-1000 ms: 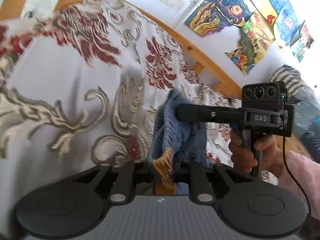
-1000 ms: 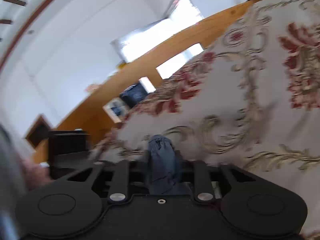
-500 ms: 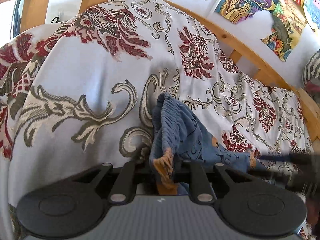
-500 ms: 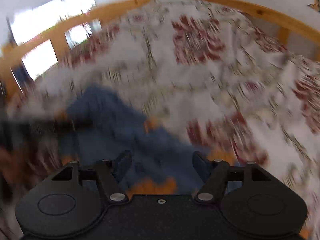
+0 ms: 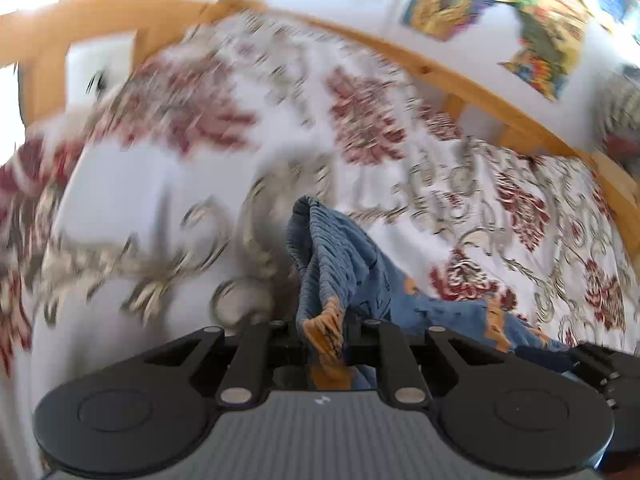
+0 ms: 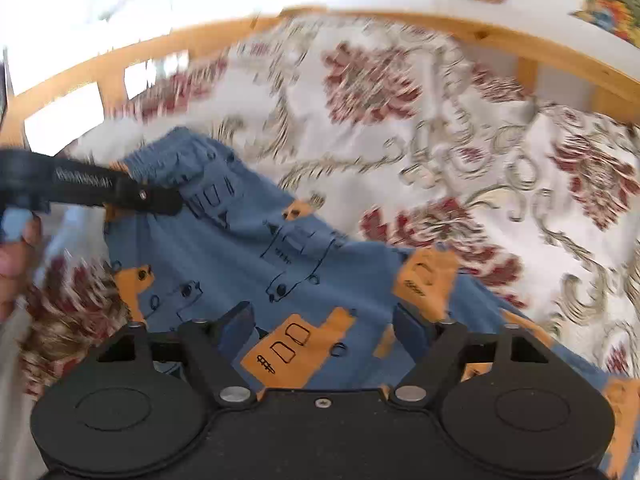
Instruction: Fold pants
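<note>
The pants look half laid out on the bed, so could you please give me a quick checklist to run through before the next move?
1. Left gripper clamped on the pants at the waistband: ok.
2. Right gripper open and free of cloth: ok.
3. Pants spread flat on the bedspread: not ok, the waistband end is bunched and lifted.
4. Both leg hems visible: cannot tell, they run out of view.
5. Bedspread beside the pants free of other items: ok.
</note>
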A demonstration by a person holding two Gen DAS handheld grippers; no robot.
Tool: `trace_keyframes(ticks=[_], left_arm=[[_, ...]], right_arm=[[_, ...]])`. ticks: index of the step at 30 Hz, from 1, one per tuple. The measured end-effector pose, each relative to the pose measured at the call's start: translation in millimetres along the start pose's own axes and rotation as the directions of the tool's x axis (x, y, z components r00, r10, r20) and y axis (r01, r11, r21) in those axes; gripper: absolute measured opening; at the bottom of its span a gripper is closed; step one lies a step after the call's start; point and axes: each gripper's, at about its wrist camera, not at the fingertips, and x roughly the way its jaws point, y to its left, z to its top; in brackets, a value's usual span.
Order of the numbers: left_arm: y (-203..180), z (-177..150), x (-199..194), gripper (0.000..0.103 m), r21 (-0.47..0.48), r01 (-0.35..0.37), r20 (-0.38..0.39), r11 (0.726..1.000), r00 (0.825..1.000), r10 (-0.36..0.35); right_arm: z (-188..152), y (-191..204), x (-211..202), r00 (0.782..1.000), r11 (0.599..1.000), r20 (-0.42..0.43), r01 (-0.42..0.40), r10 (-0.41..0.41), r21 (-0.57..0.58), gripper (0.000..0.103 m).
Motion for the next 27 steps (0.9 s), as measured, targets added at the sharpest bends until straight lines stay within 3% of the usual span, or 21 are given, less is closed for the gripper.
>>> trace_keyframes(ticks=[4,7,11,14,18,20,21,23,25,27], left_arm=[[-41,1,-20,0.016,0.178,0.026,0.078,0.984,0.996,-0.04],[-79,-5,-29,0.016,0.314,0.027,0.104,0.949,0.993,-0.063],[-136,-23,-30,0.016,0.489,0.007,0.109,0.872,0.992,-0.069],[-171,-40,-27,0.016,0.59,-0.006,0.108,0.807,0.991,-0.072],[-207,-68,-21,0.016,0.695,-0.043,0.123,0.718,0.991,-0.06],[-219,-76,-16,0.016,0.714,-0.053,0.124,0.698,0.991,-0.051],[-223,-80,-15,0.016,0.719,-0.054,0.12,0.693,0.992,-0.047],[-228,-86,-14,0.016,0.73,-0.053,0.117,0.682,0.992,-0.048],[-232,-91,-14,0.016,0.742,-0.058,0.12,0.667,0.992,-0.047],[-234,-95,-13,0.016,0.746,-0.051,0.108,0.664,0.993,-0.046]], right_arm=[[-10,-38,-31,0.999,0.983,0.042,-0.005,-0.002,0.183,0.081],[-13,-75,-53,0.996,0.926,0.089,-0.054,0.022,0.373,0.081],[-7,-114,-72,0.978,0.812,0.174,-0.197,0.119,0.55,0.083],[3,-130,-71,0.957,0.743,0.206,-0.288,0.203,0.605,0.083],[16,-135,-67,0.945,0.722,0.189,-0.326,0.266,0.61,0.083],[17,-134,-64,0.948,0.735,0.165,-0.317,0.273,0.6,0.082],[17,-132,-62,0.952,0.744,0.146,-0.302,0.269,0.596,0.079],[13,-130,-60,0.964,0.765,0.112,-0.259,0.24,0.59,0.062],[8,-131,-58,0.968,0.772,0.103,-0.244,0.228,0.587,0.036],[1,-133,-58,0.968,0.763,0.108,-0.245,0.226,0.598,0.025]])
